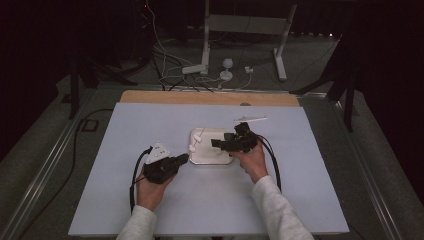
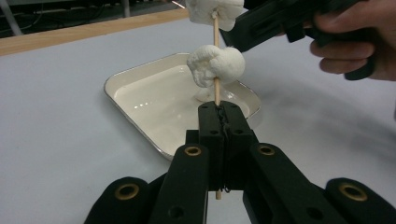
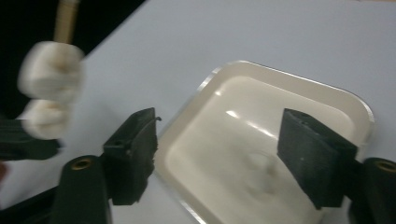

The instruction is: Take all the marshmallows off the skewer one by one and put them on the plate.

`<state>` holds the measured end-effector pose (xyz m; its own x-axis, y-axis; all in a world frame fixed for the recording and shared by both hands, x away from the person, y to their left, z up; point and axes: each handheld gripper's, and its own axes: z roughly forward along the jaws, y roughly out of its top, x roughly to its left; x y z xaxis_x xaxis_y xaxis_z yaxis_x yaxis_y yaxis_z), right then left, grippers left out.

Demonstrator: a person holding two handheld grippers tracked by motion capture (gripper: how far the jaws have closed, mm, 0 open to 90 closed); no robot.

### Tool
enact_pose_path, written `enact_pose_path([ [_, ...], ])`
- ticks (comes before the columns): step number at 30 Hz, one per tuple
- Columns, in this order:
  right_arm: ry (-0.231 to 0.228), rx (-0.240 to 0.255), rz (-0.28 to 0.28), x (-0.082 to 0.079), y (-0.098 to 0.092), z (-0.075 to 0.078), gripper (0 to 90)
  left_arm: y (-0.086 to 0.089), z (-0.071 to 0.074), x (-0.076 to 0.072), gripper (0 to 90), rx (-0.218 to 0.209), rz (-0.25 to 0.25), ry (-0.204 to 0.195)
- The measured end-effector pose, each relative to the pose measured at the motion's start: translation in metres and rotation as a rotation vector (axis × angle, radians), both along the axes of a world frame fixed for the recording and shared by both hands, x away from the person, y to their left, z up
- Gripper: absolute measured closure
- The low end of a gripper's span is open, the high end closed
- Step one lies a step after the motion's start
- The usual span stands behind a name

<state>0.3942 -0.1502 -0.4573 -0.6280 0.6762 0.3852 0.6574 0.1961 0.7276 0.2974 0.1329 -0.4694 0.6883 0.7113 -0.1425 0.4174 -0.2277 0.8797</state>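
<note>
The wooden skewer [image 2: 215, 88] stands upright in my left claw [image 2: 219, 114], whose jaws are pressed together on its lower end, so the stick is clamped tight just above the near rim of the white tray [image 2: 140, 74]. Two marshmallows sit on it: one marshmallow [image 2: 216, 65] a little above my jaws, and an upper marshmallow [image 2: 214, 10] higher up, cut off by the top edge of the left gripper view. In the right gripper view I see both as a blurred white pair on the stick, off to the left of my right claw [image 3: 219, 158]. That claw's jaws stand wide apart with nothing between them, only the tray's shiny cream floor showing in the gap; a faint pale smudge lies on that floor, too blurred for me to say what it is. From the high view, the tray lies near the middle of the pale blue worktop [image 1: 125, 200], with my left claw at its left edge and my right claw reaching in over its right side from above. My right hand [image 1: 250, 159] grips its handle just beside the tray. Beyond the tray a thin white stick [image 1: 250, 119] lies flat on the worktop, well apart from the skewer.
</note>
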Motion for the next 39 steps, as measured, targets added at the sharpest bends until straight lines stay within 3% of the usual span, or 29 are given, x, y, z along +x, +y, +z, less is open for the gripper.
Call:
enact_pose_path([
  [5, -0.011, 0.043, 0.033, -0.007, -0.001, 0.01, 23.5, 0.0, 0.0, 0.0, 90.0, 0.001, 0.004, 0.002],
  [8, -0.015, 0.096, 0.061, -0.013, 0.0, 0.017, 23.1, 0.0, 0.0, 0.0, 90.0, 0.001, 0.007, 0.001],
  [15, -0.02, 0.123, 0.101, -0.018, 0.008, 0.023, 24.6, -0.002, 0.0, 0.0, 90.0, -0.001, 0.007, -0.002],
  [21, -0.016, 0.146, 0.126, -0.021, 0.018, 0.022, 32.0, -0.003, 0.001, -0.001, 90.0, -0.006, 0.003, -0.003],
  [26, 0.009, 0.178, 0.158, -0.021, 0.026, 0.02, 42.4, -0.006, 0.001, -0.003, 90.0, -0.011, -0.011, -0.009],
  [31, 0.05, 0.222, 0.187, -0.019, 0.033, 0.015, 61.6, -0.012, 0.002, -0.004, 90.0, 0.0, -0.028, -0.018],
  [36, 0.083, 0.279, 0.189, -0.018, 0.032, 0.014, 72.3, -0.011, 0.001, -0.004, 90.0, -0.013, -0.034, -0.021],
  [39, 0.074, 0.278, 0.18, -0.019, 0.031, 0.015, 74.3, -0.012, 0.001, -0.005, 90.0, -0.018, -0.04, -0.027],
])
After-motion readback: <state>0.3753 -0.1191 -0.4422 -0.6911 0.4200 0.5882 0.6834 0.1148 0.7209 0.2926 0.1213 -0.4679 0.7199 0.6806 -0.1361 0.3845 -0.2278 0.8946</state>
